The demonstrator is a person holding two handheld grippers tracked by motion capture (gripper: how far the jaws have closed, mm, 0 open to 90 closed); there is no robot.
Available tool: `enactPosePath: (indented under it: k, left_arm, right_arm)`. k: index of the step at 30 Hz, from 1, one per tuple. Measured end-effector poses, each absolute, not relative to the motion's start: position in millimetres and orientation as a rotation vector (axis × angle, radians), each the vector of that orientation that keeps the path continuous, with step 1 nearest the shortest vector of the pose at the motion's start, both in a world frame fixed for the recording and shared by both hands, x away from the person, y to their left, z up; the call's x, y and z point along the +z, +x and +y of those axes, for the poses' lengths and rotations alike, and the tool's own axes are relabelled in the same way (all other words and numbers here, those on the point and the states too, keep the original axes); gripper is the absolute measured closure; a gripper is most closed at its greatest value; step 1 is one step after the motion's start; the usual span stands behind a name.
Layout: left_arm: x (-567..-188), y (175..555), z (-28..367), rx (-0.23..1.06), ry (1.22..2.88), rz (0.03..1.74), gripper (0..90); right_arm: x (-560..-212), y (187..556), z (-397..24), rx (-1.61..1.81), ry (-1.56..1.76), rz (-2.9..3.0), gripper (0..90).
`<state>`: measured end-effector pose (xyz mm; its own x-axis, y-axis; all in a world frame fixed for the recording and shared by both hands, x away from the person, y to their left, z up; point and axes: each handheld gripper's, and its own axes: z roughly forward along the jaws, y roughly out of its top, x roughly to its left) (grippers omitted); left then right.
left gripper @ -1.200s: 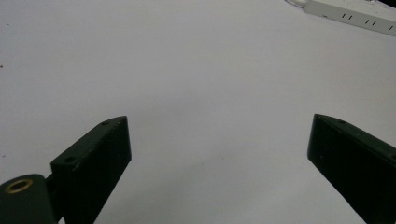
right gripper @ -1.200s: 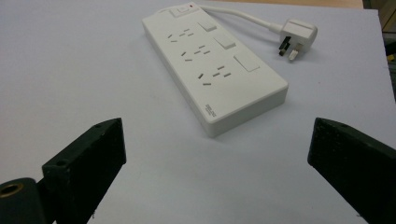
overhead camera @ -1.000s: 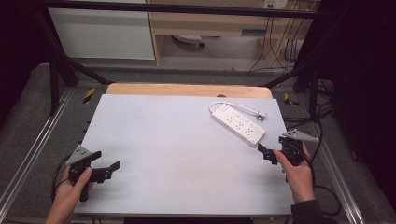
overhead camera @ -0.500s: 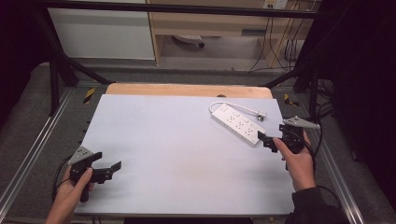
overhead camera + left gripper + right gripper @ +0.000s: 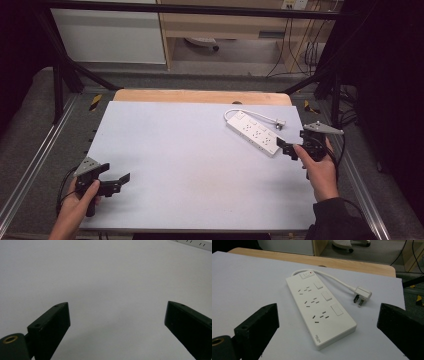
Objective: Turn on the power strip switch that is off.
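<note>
Advanced since the earlier frame, the right gripper (image 5: 286,148), jaws spread, is brought just beside the white power strip (image 5: 254,131) at right-rear; nothing is grasped. Left gripper (image 5: 117,181) is held released, idle.

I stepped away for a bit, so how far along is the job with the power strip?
Nothing looks done: the power strip lies flat on the table, its plug loose. In hand: the right gripper, open, is just short of it. The left gripper waits open. Grasping remains.
</note>
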<state>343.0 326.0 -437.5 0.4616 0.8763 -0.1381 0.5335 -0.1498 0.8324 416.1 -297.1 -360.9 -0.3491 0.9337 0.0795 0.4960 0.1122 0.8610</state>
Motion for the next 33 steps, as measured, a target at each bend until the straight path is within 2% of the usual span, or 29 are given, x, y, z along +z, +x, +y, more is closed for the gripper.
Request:
enactPosePath:
  k: [20,33]
  left_arm:
    - [-439,343,326,0.481,1.825,1.196,6.4]
    - [-440,344,325,0.478,1.831,1.199,6.4]
  right_arm:
    - [-351,448,-301,1.124,1.384,1.887,4.5]
    - [-350,472,-306,1.096,1.407,1.834,8.2]
